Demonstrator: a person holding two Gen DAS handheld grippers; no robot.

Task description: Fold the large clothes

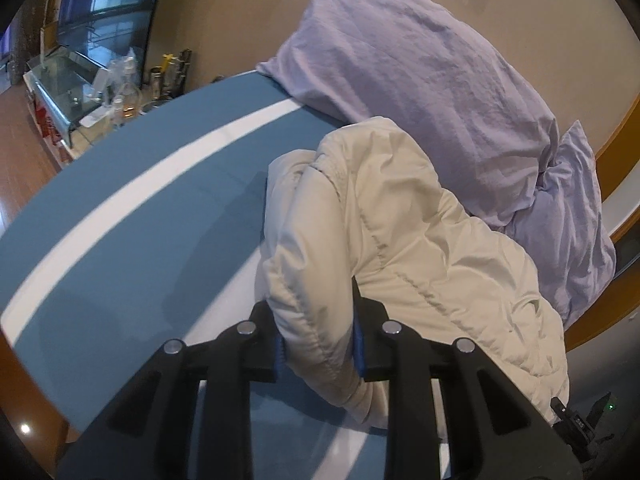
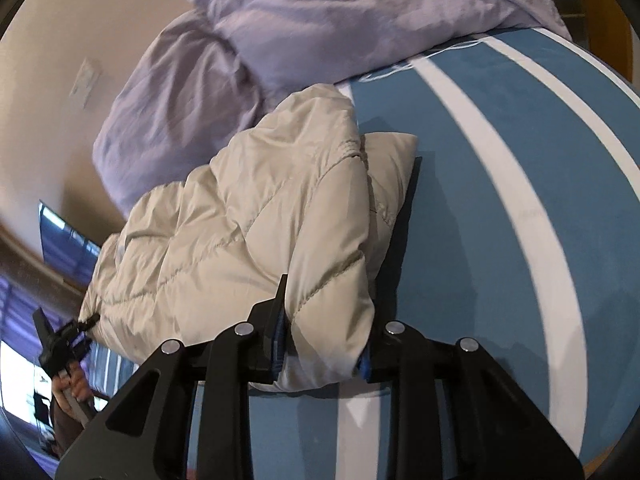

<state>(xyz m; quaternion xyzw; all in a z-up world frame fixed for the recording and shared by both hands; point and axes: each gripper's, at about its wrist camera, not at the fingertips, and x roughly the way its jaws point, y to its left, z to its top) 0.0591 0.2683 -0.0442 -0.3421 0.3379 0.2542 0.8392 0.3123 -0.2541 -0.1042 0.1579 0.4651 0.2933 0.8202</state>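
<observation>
A cream quilted puffer jacket (image 1: 384,232) lies bunched on a blue bed cover with white stripes (image 1: 120,184). My left gripper (image 1: 319,340) is shut on a padded edge of the jacket, blue pads pressing both sides. In the right wrist view the same jacket (image 2: 240,232) is folded over itself, and my right gripper (image 2: 322,344) is shut on another thick edge of it. The left gripper (image 2: 60,344) also shows at the lower left there, held by a hand (image 2: 72,388). Both grips lift the jacket's near side off the cover.
Lilac pillows (image 1: 420,72) lean against the beige wall behind the jacket; they also fill the top of the right wrist view (image 2: 280,20). A glass side table with bottles (image 1: 116,92) stands beyond the bed's far edge. The wooden bed frame (image 1: 616,168) curves on the right.
</observation>
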